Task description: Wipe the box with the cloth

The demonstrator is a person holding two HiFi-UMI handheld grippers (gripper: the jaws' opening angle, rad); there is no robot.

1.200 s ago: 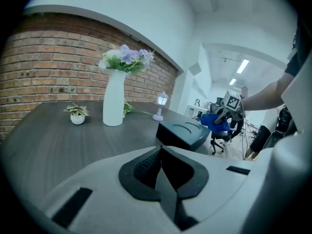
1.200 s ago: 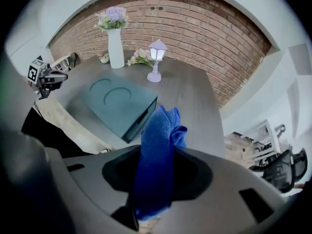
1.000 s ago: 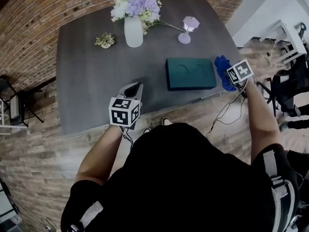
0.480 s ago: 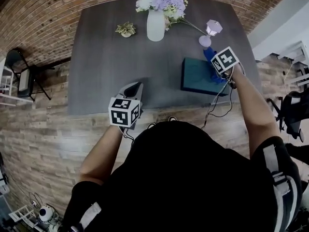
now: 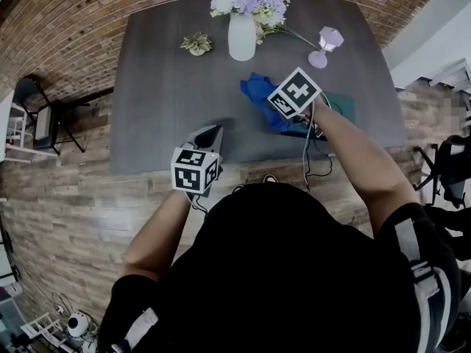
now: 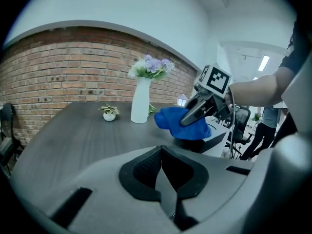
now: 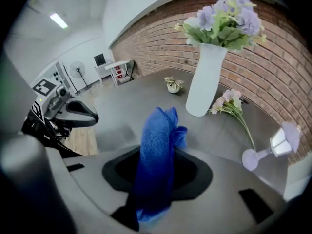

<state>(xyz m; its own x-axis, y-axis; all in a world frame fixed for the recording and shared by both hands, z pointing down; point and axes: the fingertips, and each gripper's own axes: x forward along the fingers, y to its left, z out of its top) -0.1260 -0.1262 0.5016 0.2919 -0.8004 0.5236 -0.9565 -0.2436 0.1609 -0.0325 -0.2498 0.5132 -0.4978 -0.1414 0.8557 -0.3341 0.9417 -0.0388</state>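
**Right gripper view: cloth clamped, wipe stroke in hand**

Right gripper [image 7: 157,177] jaws are closed on the blue cloth [image 7: 158,140], which stands bunched between them and spills past the tips. Left gripper [image 6: 163,177] jaws are brought together with nothing between them. It sits low at the near table edge, well apart from the work.

Head view: the cloth covers the left end of the teal box [image 5: 341,107], and only the box's right end shows beyond the marker cube. In the left gripper view the cloth sags onto the box top, so I judge it is touching.

Step, as I read it: mid-wipe, at the box's left end. The next move calls for dragging the cloth across the lid toward the right end under steady downward pressure. The box is unheld, so it may slide.

Surface: dark wood-grain table [image 5: 169,94]. A white vase of flowers [image 5: 241,37], a small potted plant [image 5: 196,44] and a lilac lamp [image 5: 327,44] stand along its far side.

Room: brick wall [image 5: 66,13], plank floor [image 5: 66,212], black chair [image 5: 33,116] at left.
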